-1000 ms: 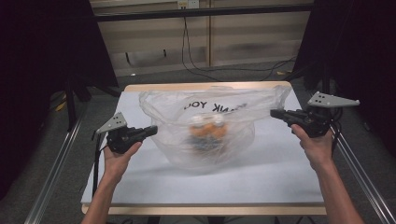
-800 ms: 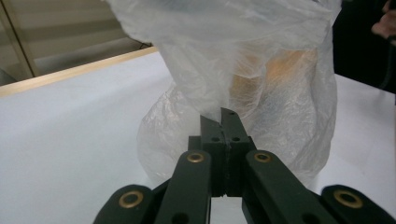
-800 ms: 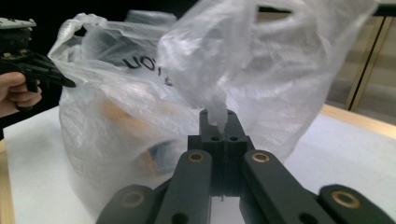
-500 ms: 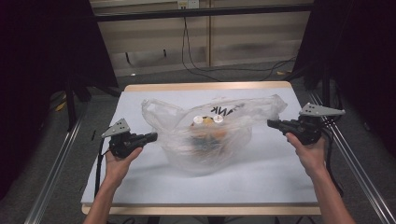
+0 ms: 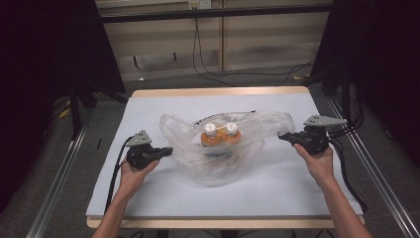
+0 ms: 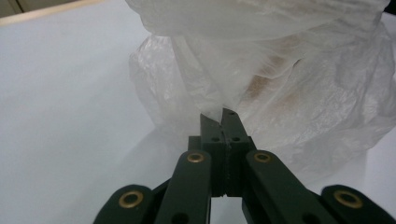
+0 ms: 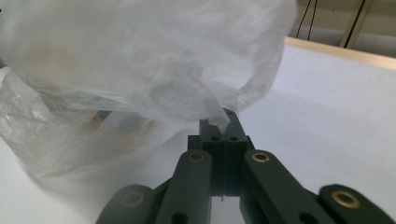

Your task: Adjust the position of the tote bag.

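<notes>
Tongs on both sides, left tongs [image 6: 223, 120] and right tongs [image 7: 223, 119], are gripping the thin clear plastic bag [image 5: 218, 158], seemingly spreading it around two orange white-capped bottles [image 5: 220, 135] on the white bench [image 5: 148, 198], calling next for a level lift.

The clear plastic bag [image 5: 223, 148] occupies the middle of the white table surface [image 5: 148, 106], stretched between the left gripper [image 5: 167, 150] and the right gripper [image 5: 282, 138], whose jaws are each pinched on its film. Two orange bottles with white caps [image 5: 220, 134] stand inside, blocking passage through the centre. Open surface lies behind the bag toward the far edge, in front toward the person, and along both sides. Black cables [image 5: 116, 171] trail off the left edge
</notes>
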The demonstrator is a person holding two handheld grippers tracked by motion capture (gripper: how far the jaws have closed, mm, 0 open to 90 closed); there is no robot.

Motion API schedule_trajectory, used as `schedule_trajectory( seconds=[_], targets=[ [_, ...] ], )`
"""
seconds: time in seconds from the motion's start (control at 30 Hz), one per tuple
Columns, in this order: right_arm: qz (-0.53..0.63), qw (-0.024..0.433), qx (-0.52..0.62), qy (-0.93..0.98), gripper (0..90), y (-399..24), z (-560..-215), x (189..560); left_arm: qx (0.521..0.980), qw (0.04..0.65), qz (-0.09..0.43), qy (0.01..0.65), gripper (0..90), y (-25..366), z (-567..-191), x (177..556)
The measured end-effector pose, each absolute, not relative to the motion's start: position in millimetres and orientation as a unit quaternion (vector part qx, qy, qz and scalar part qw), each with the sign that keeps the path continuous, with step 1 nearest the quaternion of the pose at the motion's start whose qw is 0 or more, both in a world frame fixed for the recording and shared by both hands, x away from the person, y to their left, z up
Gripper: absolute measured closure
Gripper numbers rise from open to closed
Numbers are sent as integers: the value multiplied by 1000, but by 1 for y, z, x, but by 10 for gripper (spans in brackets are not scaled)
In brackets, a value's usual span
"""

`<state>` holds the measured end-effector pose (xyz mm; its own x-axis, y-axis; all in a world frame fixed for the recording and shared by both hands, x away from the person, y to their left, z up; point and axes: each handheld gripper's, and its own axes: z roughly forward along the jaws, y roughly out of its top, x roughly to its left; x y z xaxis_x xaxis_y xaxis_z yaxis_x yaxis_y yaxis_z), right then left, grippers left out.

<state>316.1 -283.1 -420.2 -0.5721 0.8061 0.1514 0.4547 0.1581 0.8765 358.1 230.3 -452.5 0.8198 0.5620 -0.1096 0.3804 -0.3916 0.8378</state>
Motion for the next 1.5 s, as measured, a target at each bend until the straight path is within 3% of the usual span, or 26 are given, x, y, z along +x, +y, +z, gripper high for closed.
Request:
schedule_trajectory(
  seconds=[0.43, 0.9, 1.07, 1.13, 1.17, 1.23, 1.5],
  targets=[
    [449, 151, 439, 764, 900, -283, -456, 324, 862, 407, 71, 294, 900, 224, -486, 365],
    [394, 125, 453, 790, 900, -291, -490, 328, 861, 410, 73, 292, 900, 222, -487, 365],
    [382, 139, 447, 797, 900, -288, -489, 326, 860, 409, 70, 297, 890, 222, -487, 364],
    [384, 140, 446, 796, 900, -289, -489, 326, 859, 409, 78, 300, 811, 222, -486, 363],
    [395, 142, 444, 792, 829, -290, -486, 324, 857, 408, 84, 302, 645, 222, -484, 360],
    [406, 143, 442, 787, 785, -291, -485, 323, 855, 416, 84, 300, 632, 223, -483, 358],
    [462, 156, 428, 761, 505, -295, -461, 305, 822, 470, 87, 309, 411, 232, -462, 342]
  ],
)
